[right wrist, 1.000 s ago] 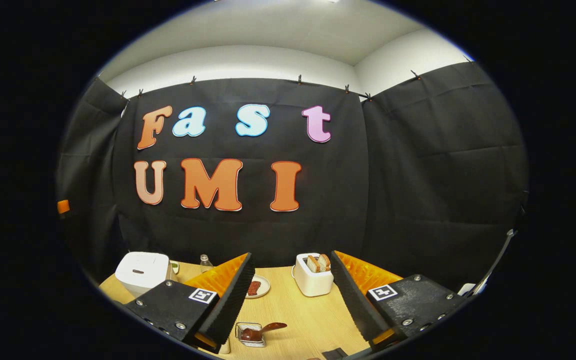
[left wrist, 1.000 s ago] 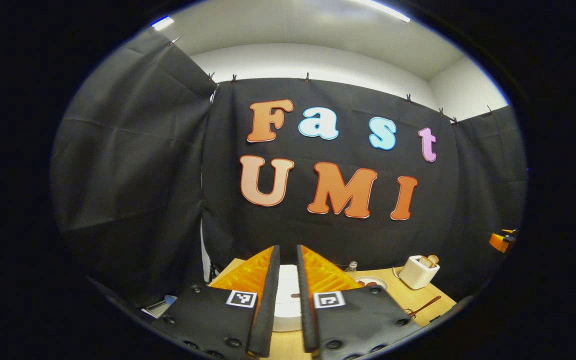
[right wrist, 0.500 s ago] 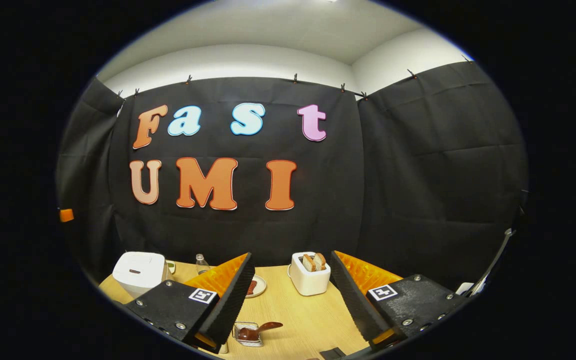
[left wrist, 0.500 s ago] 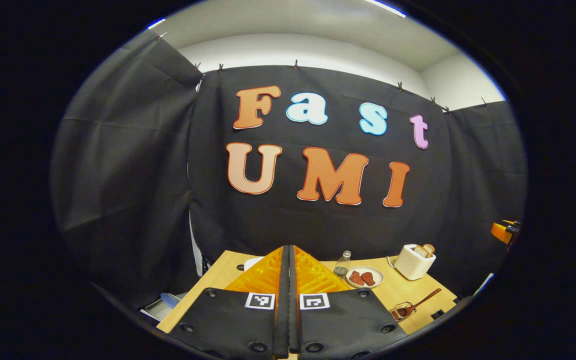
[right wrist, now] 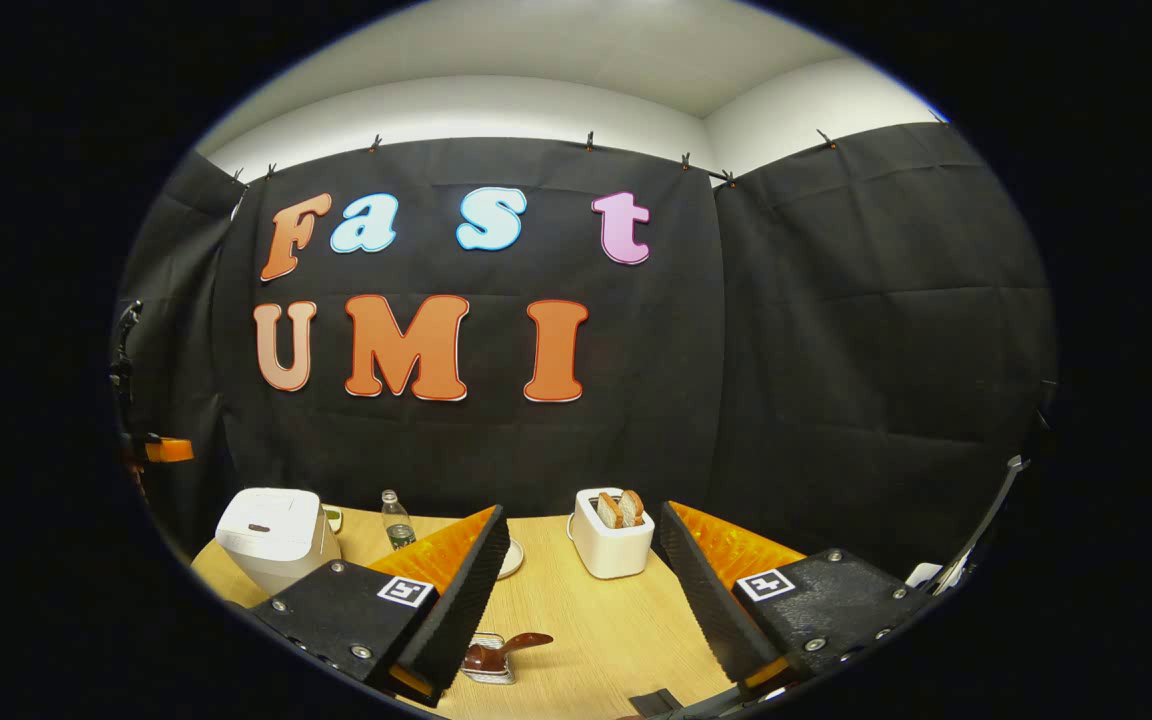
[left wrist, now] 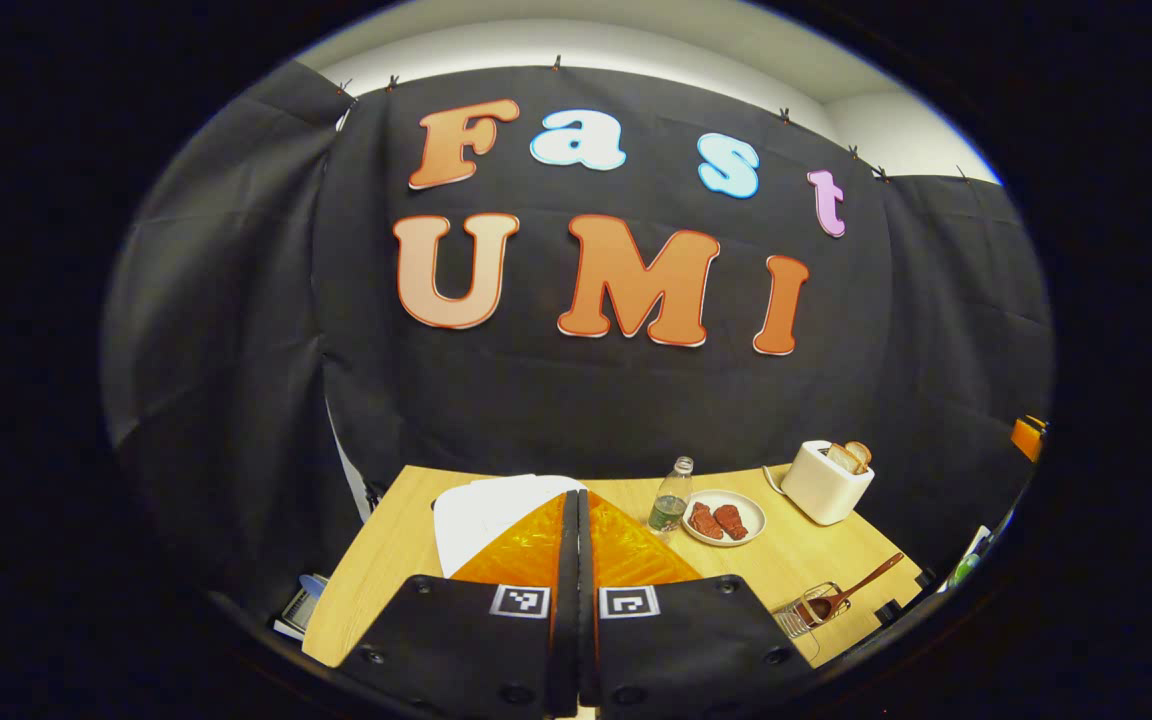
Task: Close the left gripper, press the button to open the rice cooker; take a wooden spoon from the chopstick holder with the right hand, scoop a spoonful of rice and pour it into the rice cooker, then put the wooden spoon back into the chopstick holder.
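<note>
Desk [right wrist: 576, 620]: pale wood-grain top, straight edges, backed by black cloth walls; bare surface lies open between the right gripper's fingers.
Rice cooker [right wrist: 271, 535]: white, boxy with rounded corners, lid down; ahead-left of the right gripper, and directly beyond the left gripper's tips, partly hidden by them [left wrist: 496, 505].
Toaster [right wrist: 613, 535]: white, two bread slices upright in it; ahead of the right gripper.
Left gripper [left wrist: 578, 510]: fingers pressed together, nothing between.
Right gripper [right wrist: 584, 540]: fingers spread wide, empty.
Plate [left wrist: 724, 518]: round, with reddish pieces, right of the left gripper.
Bottle [left wrist: 671, 497]: clear, beside the plate.
Chopstick holder [left wrist: 808, 610]: wire, apparently lying low; wooden spoon [left wrist: 861, 585] in it, handle slanting out.
</note>
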The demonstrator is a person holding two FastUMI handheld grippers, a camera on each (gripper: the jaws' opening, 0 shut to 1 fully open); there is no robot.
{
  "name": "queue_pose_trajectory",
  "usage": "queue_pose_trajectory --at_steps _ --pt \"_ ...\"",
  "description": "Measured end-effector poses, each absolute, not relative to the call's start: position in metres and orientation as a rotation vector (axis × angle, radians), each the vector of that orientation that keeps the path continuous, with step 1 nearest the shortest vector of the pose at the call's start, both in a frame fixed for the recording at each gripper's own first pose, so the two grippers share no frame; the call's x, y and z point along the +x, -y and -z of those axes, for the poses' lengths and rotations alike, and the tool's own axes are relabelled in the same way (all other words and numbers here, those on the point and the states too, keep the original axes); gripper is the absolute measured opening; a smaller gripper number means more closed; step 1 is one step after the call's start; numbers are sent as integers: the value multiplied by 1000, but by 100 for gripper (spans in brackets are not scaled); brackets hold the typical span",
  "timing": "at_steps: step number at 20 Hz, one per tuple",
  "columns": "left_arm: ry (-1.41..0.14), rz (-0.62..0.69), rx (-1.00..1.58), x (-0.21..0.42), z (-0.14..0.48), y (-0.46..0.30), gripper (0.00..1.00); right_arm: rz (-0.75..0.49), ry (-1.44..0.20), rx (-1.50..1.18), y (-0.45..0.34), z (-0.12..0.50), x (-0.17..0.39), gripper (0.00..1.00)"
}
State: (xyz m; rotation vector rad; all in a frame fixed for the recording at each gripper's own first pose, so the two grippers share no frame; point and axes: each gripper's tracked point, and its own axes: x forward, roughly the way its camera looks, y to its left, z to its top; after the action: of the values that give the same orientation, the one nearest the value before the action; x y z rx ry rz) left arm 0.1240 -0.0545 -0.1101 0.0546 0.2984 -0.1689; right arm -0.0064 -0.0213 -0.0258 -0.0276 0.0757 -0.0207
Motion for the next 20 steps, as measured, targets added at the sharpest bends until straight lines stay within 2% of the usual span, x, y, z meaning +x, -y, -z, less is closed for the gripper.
queue_pose_trajectory --at_steps 10,20 --pt "-548 187 123 181 232 48 5 83 -126 -33 45 45 -3 95" --pt "-647 159 126 198 272 39 5 114 -144 -21 57 53 -3 94"
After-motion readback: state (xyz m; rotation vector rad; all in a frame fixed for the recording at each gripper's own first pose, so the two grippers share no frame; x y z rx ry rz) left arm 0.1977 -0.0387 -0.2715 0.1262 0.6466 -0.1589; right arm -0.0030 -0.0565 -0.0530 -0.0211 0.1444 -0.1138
